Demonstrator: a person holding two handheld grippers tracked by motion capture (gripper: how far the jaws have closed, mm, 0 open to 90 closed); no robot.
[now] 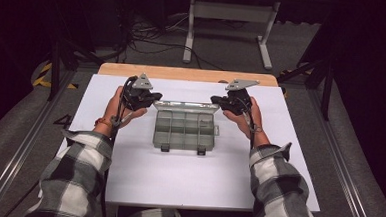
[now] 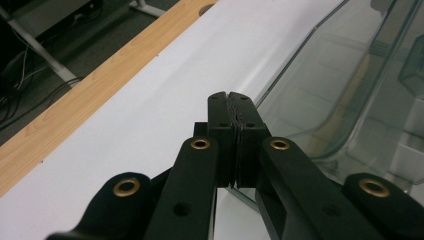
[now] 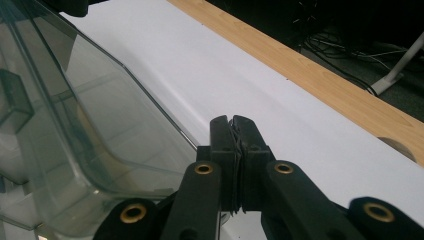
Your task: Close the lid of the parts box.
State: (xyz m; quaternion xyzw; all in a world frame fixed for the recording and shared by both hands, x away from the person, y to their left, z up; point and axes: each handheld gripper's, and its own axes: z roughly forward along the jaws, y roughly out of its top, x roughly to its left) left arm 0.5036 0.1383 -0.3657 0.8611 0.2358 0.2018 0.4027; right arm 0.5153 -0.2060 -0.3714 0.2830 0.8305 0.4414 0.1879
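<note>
The clear compartment box (image 1: 185,128) sits at the counter (image 1: 187,178) centre, lid (image 1: 186,107) raised at 12 o'clock. The left claw (image 1: 154,96) is fully closed, empty, at the lid's 9 o'clock corner. The right claw (image 1: 215,100) is likewise closed, empty, at its 3 o'clock corner.

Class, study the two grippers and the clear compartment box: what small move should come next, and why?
Probably push the open lid down toward the box. Both the left gripper and the right gripper are shut with nothing between their fingers, each beside a far corner of the raised lid, so tipping it forward looks like the likeliest step.
</note>
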